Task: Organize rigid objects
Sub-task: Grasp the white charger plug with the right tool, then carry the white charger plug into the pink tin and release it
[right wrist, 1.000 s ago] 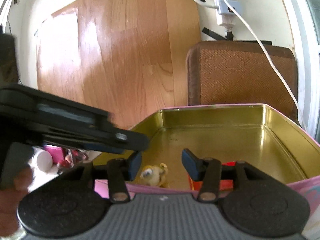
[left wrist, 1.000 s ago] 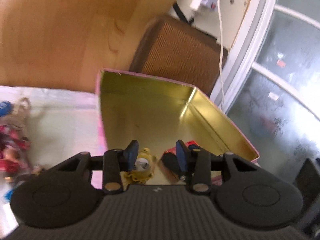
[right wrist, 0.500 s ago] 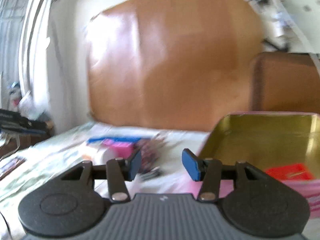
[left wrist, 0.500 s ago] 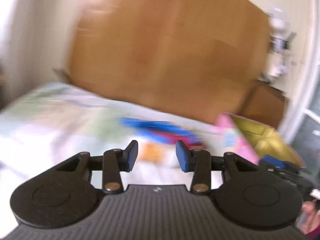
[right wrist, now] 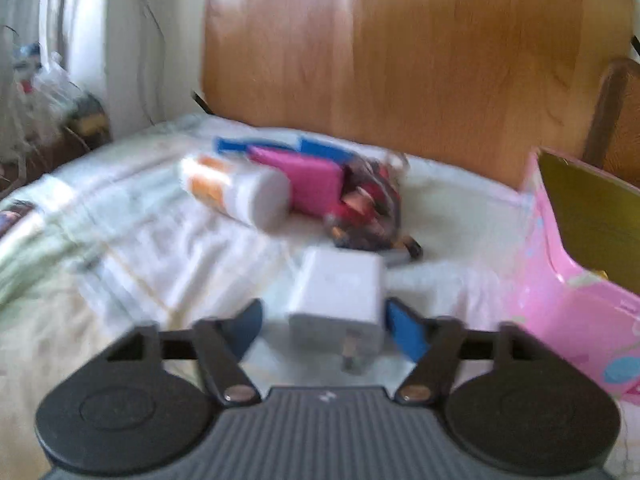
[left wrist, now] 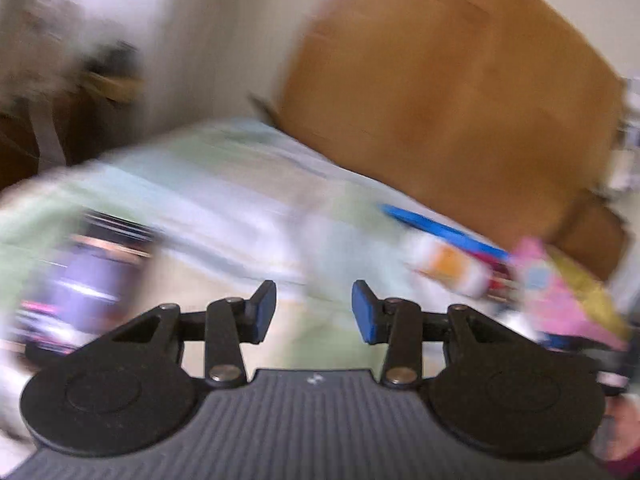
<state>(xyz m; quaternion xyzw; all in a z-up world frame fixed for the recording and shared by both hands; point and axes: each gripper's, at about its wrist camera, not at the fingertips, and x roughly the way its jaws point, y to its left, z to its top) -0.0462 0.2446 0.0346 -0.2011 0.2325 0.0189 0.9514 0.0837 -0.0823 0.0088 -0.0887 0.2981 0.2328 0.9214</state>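
The risk I judge is a skewed pinch; my right gripper (right wrist: 322, 330) stands with jaws apart, just opened wider, and the white charger (right wrist: 338, 294) lies between them off centre, near the right pad, so closing could tip it; my left gripper (left wrist: 314, 310) is apart and empty over the cloth; the pink tin (right wrist: 576, 280) waits to the right.

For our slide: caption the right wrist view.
Right gripper open around a white charger, pink tin alongside.
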